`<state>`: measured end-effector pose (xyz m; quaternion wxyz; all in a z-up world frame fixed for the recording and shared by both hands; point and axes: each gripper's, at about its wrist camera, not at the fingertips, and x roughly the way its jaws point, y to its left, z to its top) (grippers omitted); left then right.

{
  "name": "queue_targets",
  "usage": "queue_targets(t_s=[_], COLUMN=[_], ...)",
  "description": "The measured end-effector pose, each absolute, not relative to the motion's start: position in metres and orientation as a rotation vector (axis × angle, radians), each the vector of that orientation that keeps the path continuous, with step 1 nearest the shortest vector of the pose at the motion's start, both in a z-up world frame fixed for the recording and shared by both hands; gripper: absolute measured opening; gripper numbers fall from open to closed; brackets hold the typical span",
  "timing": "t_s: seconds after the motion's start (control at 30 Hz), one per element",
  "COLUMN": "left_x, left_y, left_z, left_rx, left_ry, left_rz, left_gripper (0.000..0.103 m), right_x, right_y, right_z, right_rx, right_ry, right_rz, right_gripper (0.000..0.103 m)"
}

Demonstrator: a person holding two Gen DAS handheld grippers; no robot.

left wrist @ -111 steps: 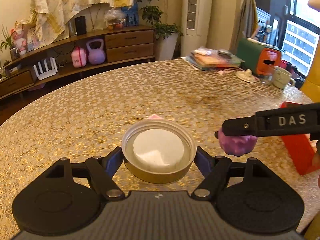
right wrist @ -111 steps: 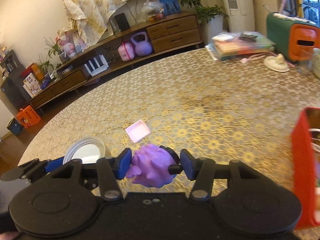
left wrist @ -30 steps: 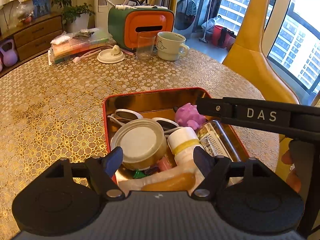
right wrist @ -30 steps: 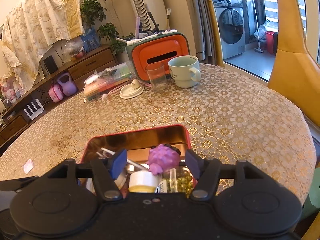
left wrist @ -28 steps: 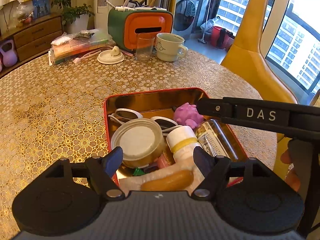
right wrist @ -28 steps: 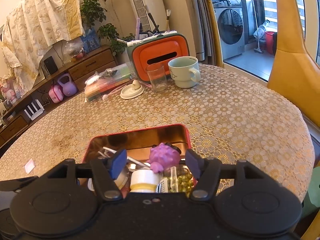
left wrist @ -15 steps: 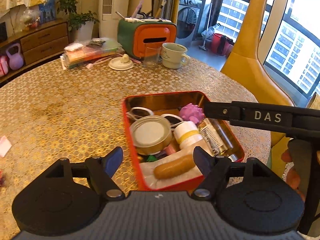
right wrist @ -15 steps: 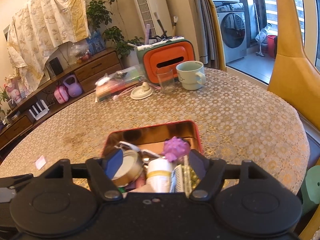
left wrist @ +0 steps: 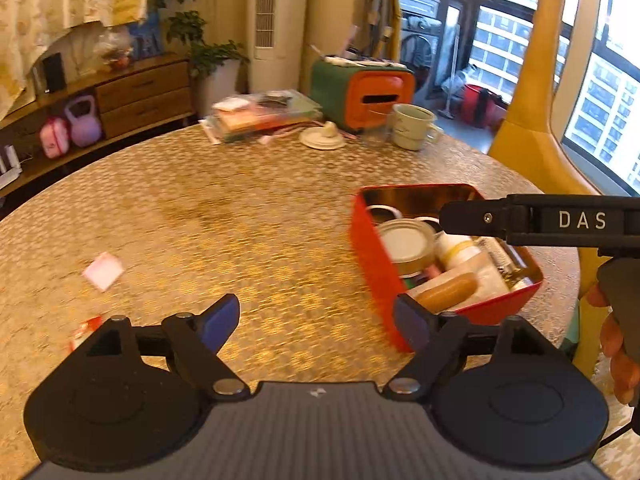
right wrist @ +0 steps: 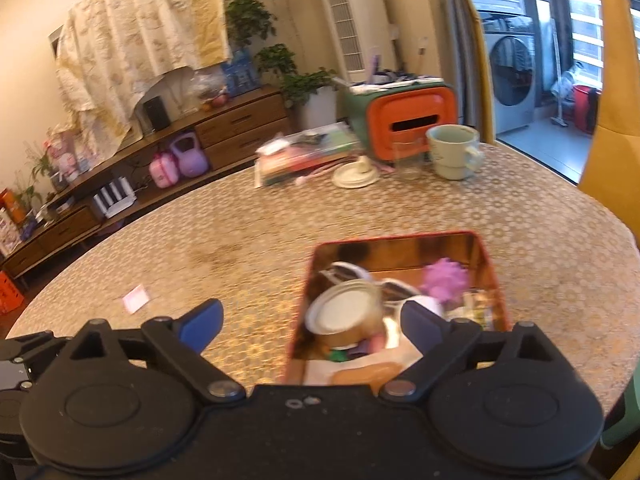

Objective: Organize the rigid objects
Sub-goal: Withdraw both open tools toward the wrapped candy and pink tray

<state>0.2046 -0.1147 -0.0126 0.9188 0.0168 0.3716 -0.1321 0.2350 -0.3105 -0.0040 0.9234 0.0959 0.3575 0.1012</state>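
- The red tin (left wrist: 376,268) stands on the table (left wrist: 240,216) toward its right side and holds the sorted items: the jar lid (left wrist: 404,240) lying flat at its left side, the purple toy (right wrist: 446,280) near the far right corner, a white bottle with a yellow band (left wrist: 454,246) between them, and a tan sausage-shaped item (left wrist: 446,290) at the near end
- Loose items outside the tin: a pink square piece (left wrist: 103,276) well to the left of it, and a small red-and-white scrap (left wrist: 82,330) nearer the left gripper
- Risk: the tin looks crowded, so a further item dropped on the pile may slide out over the rim
- Risk: the pink square piece appears thin and flat; the fingertips may skid across the patterned cloth and push it instead of lifting it
- Risk: both views are motion-blurred, so a fast sweep could clip the tin wall
- Left gripper (left wrist: 320,320): released, jaws wide apart and empty, held above bare cloth, the tin to its right
- Right gripper (right wrist: 312,322): released, jaws spread and empty, held above the tin's near left corner; in the left view its arm crosses over the tin from the right
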Motion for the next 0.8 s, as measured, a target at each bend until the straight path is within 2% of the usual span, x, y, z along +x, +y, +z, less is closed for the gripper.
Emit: queue_targets(t_s=[0.33, 0.43, 0.63, 0.73, 0.8], left_x=[0.195, 0.194, 0.198, 0.204, 0.207], left_y=[-0.05, -0.034, -0.001, 0.016, 0.029], left_z=[-0.018, -0.021, -0.036, -0.045, -0.05], left_rx=[0.0, -0.021, -0.059, -0.08, -0.098], left_ry=[0.759, 0.761, 0.768, 0.766, 0.753], left_rz=[-0.186, -0.162, -0.095, -0.04, -0.006], left_gripper=[0.084, 0.089, 0.091, 0.1, 0.1], right_x=[0.241, 0.247, 0.263, 0.273, 0.28], right_y=[-0.241, -0.221, -0.179, -0.158, -0.144], right_z=[-0.004, -0.006, -0.013, -0.019, -0.023], right_rx=[0.122, 0.1, 0.057, 0.038, 0.024], right_ry=[0.757, 0.771, 0.8, 0.815, 0.824], right_rz=[0.296, 0.319, 0.371, 0.397, 0.415], right_gripper=[0.102, 0.102, 0.102, 0.102, 0.102])
